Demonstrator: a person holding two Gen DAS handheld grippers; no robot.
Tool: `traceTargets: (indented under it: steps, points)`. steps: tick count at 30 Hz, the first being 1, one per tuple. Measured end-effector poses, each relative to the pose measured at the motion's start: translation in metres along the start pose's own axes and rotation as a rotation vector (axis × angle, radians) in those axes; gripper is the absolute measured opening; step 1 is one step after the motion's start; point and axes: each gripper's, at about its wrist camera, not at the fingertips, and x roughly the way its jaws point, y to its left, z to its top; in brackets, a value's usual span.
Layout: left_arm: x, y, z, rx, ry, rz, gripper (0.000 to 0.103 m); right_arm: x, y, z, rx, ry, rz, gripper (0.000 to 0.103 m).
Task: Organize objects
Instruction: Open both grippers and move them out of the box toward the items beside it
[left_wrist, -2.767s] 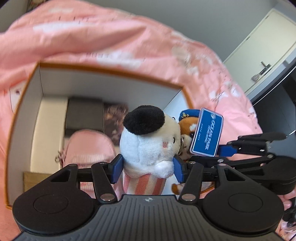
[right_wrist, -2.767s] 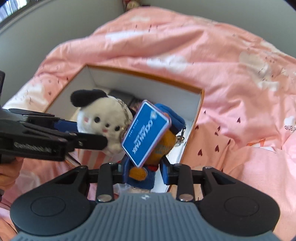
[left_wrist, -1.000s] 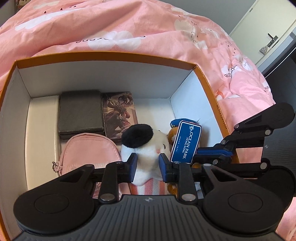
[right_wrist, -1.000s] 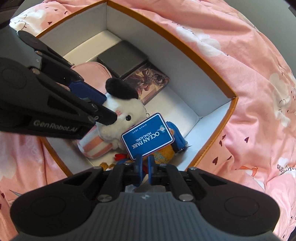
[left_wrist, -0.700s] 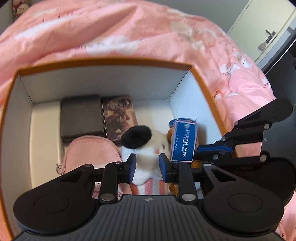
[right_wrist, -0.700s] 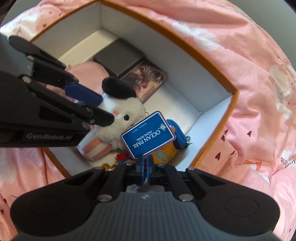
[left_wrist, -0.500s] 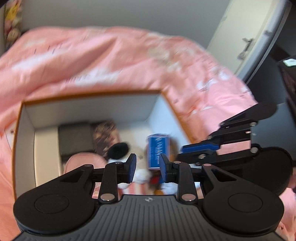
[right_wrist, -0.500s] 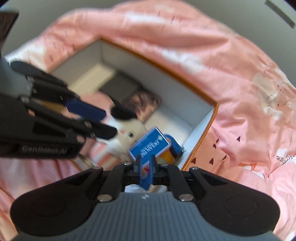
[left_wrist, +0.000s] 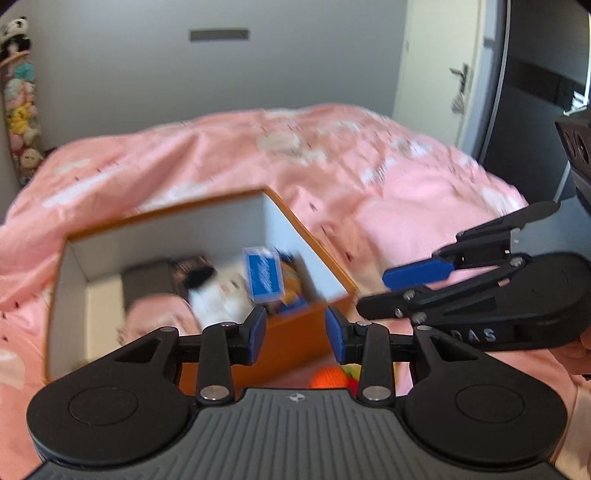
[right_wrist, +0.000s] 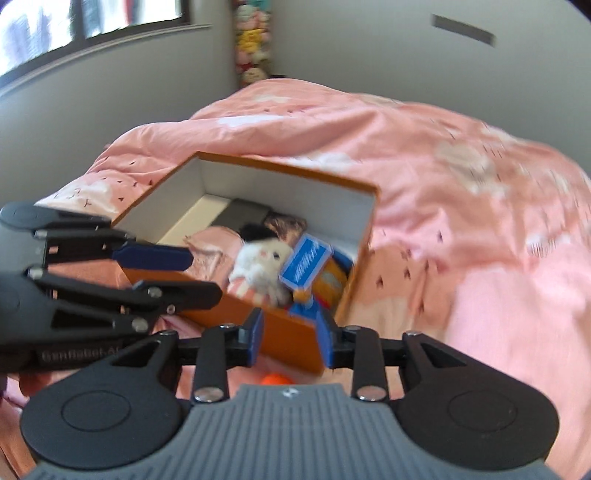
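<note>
Left gripper: my left gripper (left_wrist: 295, 334) is parted with nothing between its blue pads. A second ago it sat low inside the box around the white plush; now it is pulled back and raised, outside the near wall.

Right gripper: my right gripper (right_wrist: 289, 335) is also parted and holds nothing. A second ago its pads were pinched together at the tagged toy; now they stand apart above the box's near corner.

Box: the orange box with white inside (right_wrist: 291, 341) sits on the pink duvet (right_wrist: 461, 206), farther from both cameras than before.

White plush: the white plush with a black ear (right_wrist: 260, 264) lies inside the box, released, toward the near right end.

Tagged toy: the orange and blue plush (right_wrist: 328, 280) with its blue Ocean Park tag (right_wrist: 304, 267) lies beside the white plush, against the right wall. Both are blurred.

Other contents: a pink pouch (left_wrist: 155, 312), a dark grey case (right_wrist: 242, 214) and a picture card (right_wrist: 286, 223) remain where they were.

Outside the box: an orange ball (left_wrist: 327, 378) lies on the duvet just beside the near wall.
</note>
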Motion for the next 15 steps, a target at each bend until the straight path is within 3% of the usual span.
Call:
traceTargets:
  steps: [5,11,15]
  points:
    - [0.027,-0.01,-0.015,0.017,0.126,-0.156,0.052,0.01,-0.009,-0.038,0.086,0.046,-0.086,0.035]
    - [0.061,-0.011,-0.031,-0.011,0.23,-0.147,0.052,0.027,-0.017,-0.072,0.09,0.102,-0.186,0.035]
    - [0.073,-0.006,-0.04,-0.039,0.246,-0.134,0.052,0.042,-0.022,-0.081,0.101,0.129,-0.194,0.035]
